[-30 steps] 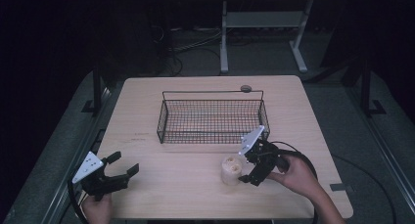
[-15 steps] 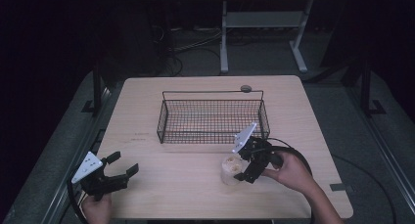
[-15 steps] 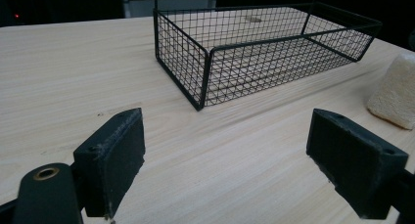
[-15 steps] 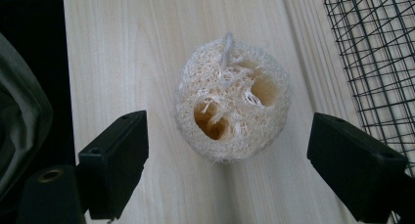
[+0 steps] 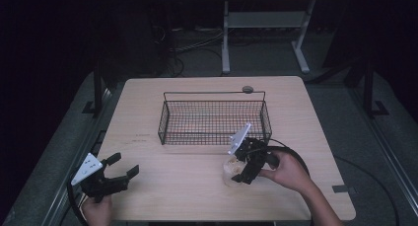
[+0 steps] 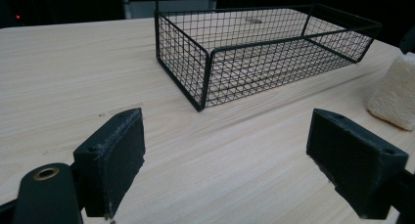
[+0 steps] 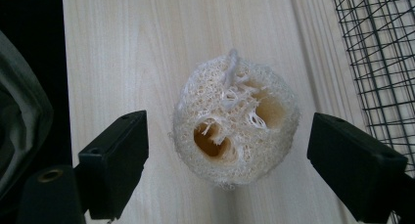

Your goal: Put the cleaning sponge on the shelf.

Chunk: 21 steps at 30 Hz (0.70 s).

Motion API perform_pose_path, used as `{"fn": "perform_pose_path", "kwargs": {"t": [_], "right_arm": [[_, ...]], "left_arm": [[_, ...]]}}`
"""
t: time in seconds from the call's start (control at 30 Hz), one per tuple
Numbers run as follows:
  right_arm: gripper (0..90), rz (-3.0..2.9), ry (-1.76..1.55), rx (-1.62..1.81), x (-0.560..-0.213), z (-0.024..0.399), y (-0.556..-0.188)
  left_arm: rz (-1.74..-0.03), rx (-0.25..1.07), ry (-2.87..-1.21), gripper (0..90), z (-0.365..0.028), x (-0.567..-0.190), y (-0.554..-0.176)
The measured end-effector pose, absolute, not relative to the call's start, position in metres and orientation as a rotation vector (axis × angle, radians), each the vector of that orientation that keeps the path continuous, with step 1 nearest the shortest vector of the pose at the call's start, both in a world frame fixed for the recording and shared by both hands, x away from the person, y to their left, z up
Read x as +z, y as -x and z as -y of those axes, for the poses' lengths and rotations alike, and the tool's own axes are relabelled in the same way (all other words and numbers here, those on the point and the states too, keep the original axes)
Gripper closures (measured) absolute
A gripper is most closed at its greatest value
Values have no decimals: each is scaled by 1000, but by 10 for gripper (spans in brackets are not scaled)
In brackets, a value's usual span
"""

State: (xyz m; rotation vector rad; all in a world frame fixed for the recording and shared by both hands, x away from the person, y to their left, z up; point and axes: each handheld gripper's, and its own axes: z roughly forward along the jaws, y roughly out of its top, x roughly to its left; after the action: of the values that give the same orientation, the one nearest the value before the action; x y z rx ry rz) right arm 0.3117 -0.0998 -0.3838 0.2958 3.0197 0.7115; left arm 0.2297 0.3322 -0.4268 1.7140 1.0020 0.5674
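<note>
Tool poised over loofah

Right hand (image 5: 288,170) tilts the right tool (image 7: 227,155) steeply down at the pale wooden counter (image 5: 167,184), jaws spread wide and gripping nothing. Between them, untouched, stands the round cream loofah sponge (image 7: 235,122), just beside the black wire mesh basket (image 5: 212,120). Left tool (image 5: 114,172) sits released, well apart.

Loofah sponge (image 7: 235,121): pale, coarse, fibrous, open-pored, matt; loose white string at top. Table (image 5: 315,122): light wood-grain top, smooth, low sheen. Basket (image 6: 274,53): thin black wire mesh, metal look, matt coating. Right gripper (image 7: 230,160) and left gripper (image 6: 235,170) pads: black, rubbery, matt, edges worn rough.
</note>
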Motion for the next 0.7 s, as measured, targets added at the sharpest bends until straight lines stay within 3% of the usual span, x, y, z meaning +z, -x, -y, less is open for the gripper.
{"fn": "perform_pose_path", "kwargs": {"t": [0.7], "right_arm": [[228, -3051, -307, 701, -393, 93, -317]], "left_arm": [[-1004, 564, -1710, 138, -333, -427, -229]]}}
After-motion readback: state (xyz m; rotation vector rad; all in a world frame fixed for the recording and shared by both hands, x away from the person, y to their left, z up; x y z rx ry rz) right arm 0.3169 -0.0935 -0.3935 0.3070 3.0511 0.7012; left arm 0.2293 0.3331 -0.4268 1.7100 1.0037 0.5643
